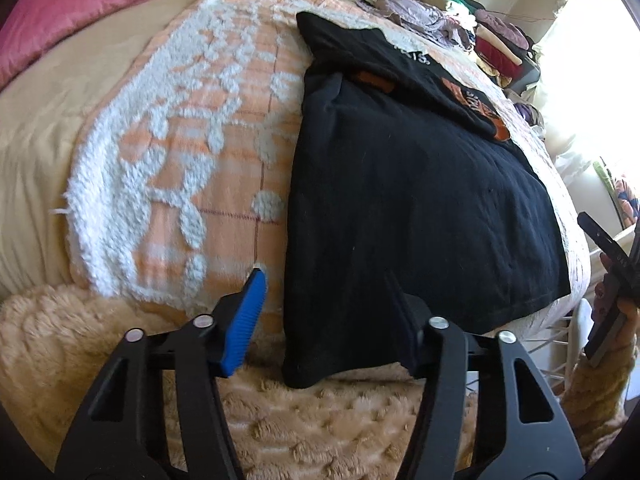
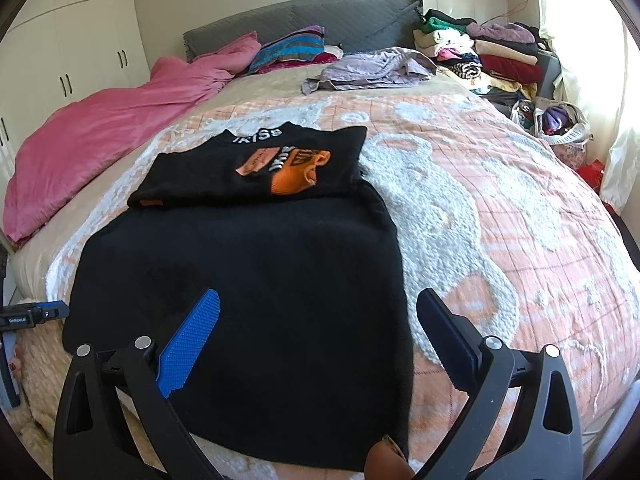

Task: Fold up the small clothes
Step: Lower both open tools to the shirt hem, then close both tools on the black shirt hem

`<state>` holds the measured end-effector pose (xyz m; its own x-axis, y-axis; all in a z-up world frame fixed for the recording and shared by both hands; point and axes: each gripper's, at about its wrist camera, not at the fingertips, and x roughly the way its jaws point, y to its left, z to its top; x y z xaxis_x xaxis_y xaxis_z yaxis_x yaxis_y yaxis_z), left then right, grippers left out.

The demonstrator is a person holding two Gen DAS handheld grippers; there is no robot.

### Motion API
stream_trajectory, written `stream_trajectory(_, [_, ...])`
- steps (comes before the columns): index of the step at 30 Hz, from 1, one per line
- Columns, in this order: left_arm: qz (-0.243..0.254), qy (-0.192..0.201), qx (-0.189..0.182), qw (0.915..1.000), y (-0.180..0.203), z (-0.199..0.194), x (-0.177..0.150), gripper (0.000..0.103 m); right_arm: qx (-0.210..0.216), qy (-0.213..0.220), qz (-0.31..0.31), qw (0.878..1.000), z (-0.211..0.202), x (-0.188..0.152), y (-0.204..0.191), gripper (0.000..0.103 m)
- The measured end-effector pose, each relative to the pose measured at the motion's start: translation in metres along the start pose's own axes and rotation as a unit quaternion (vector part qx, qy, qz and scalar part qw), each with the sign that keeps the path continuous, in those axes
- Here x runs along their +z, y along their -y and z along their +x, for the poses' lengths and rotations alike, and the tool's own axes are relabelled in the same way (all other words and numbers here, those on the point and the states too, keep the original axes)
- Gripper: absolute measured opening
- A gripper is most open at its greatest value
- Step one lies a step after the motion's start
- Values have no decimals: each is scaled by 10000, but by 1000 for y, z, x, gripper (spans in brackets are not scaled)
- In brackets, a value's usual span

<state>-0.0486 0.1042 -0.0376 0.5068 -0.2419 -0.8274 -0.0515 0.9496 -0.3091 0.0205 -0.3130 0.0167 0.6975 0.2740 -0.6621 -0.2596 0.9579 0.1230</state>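
One left gripper [image 1: 332, 308] pad hidden behind black garment [image 1: 400, 200] corner (contact unclear).

Garment spread on the bed, clutter toward the headboard

From the right wrist view, the shirt [image 2: 248, 272] lies at centre on the bedspread [image 2: 500, 208], its top part folded over itself toward 12 o'clock. A rumpled quilt [image 2: 100, 132] lies at 10 o'clock, a loose garment [image 2: 372, 68] at 12 o'clock before the headboard [image 2: 320, 16], stacked clothes [image 2: 488, 52] at 1 o'clock, a bag [image 2: 556, 120] at 2 o'clock.
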Motion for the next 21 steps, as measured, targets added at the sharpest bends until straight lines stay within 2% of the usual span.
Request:
stream_trajectory(3, [2,-123,-98,9999,2,4,-4,36,-52,-81,-16,10000,-2,-7,7,98])
stream_trajectory(9, [44,-296,3,9996,4,12,-9,36,-8,-308,11,9995,-5,-22,17,98])
stream_trajectory(19, [184,-382,169,9990,8,18,-10,36,177,-957,-75,9952,-1,-54,26,97])
stream_trajectory(20, [194,-382,187,9989,10,19,-9,36,161,-1024,-96,9946,-1,-57,26,96])
stream_trajectory(21, [197,-377,204,9989,10,19,-9,36,140,-1116,-109,9936,1,-60,27,85])
